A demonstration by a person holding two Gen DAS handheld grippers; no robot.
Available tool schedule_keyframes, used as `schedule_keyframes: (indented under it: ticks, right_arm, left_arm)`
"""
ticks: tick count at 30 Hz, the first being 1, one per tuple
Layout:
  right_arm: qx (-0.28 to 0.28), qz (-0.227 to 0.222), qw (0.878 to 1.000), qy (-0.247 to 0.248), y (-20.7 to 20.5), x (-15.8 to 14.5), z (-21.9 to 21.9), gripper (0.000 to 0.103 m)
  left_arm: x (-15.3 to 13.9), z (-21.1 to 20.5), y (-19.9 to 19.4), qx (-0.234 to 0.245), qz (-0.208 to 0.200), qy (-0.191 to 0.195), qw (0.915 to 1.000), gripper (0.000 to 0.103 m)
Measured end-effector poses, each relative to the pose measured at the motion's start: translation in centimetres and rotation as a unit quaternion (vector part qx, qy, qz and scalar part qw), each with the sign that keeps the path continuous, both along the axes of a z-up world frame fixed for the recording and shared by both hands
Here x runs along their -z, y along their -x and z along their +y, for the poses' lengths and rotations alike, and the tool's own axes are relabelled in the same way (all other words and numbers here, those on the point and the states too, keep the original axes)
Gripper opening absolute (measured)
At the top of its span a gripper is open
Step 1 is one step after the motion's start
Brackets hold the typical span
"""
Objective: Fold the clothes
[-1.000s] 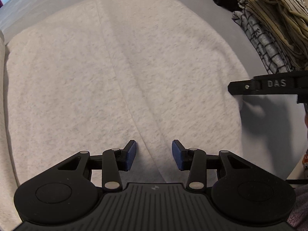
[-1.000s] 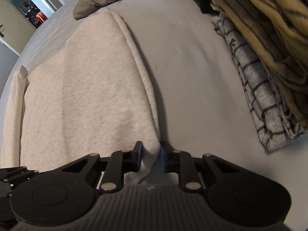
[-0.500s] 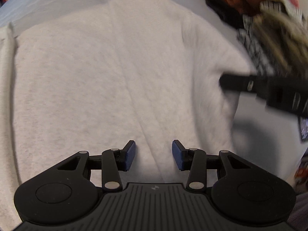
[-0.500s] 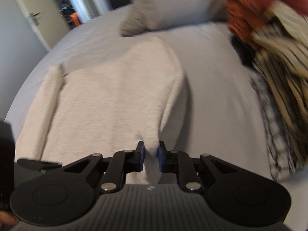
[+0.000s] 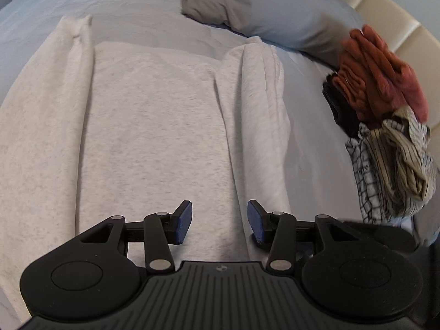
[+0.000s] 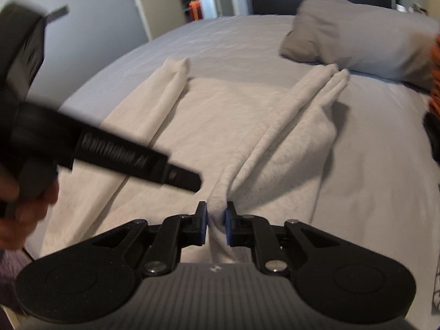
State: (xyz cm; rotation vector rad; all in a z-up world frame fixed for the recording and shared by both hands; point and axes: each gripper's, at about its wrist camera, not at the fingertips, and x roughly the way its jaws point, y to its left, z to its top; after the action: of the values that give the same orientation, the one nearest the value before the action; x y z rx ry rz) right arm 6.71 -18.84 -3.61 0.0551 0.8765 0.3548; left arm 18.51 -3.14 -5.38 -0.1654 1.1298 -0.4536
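A cream fleece garment (image 5: 154, 126) lies spread on the grey bed, its left and right sides folded inward as long strips. My left gripper (image 5: 218, 217) hovers over the garment's near end; its jaws are opening and nothing is between the blue pads. My right gripper (image 6: 216, 220) is shut on a bunched fold of the garment's (image 6: 233, 115) near right edge, which is lifted off the bed into a ridge. In the right wrist view the left gripper's finger (image 6: 178, 177) reaches in from the left, held by a hand (image 6: 24, 214).
A heap of clothes sits at the bed's right side: a rust garment (image 5: 379, 82) above a striped one (image 5: 398, 165). A grey pillow (image 5: 288, 19) lies past the garment, by a cream headboard (image 5: 385, 13). A door (image 6: 143, 0) stands beyond the bed (image 6: 233, 38).
Both grippers have risen and drawn back, so the whole garment now shows. The right gripper kept its hold and lifted the garment's right edge. The left jaws widened slightly.
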Motion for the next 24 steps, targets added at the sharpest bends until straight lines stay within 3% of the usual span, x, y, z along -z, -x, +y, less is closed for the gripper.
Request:
schedule_keyframes:
  ticks: [6,9,11,16,22,24]
  right_arm:
    - [-0.049,0.019,0.998,0.041,0.1,2.2,3.0,0.016]
    - [-0.054,0.024,0.997,0.056,0.5,2.9,3.3,0.026]
    - [-0.056,0.028,0.997,0.050,1.1,3.0,3.1,0.039]
    - [-0.061,0.022,0.996,0.063,2.6,1.7,2.5,0.049]
    - [-0.045,0.033,0.992,0.109,3.7,0.9,0.7,0.049]
    - [-0.035,0.041,0.993,0.109,3.6,1.0,-0.2,0.049]
  left_arm:
    - [0.6,1.0,0.0,-0.009,-0.003,-0.005,0.9999,0.042]
    - [1.0,1.3,0.1,-0.010,-0.002,-0.002,0.9999,0.042]
    - [1.0,1.4,0.4,-0.005,-0.006,-0.003,1.0000,0.042]
    - [0.5,0.6,1.2,0.013,-0.023,-0.001,0.9996,0.042]
    - [-0.9,-2.4,3.1,0.058,-0.061,-0.036,0.9958,0.042]
    - [-1.0,-3.8,4.0,0.081,-0.075,-0.063,0.9919,0.042]
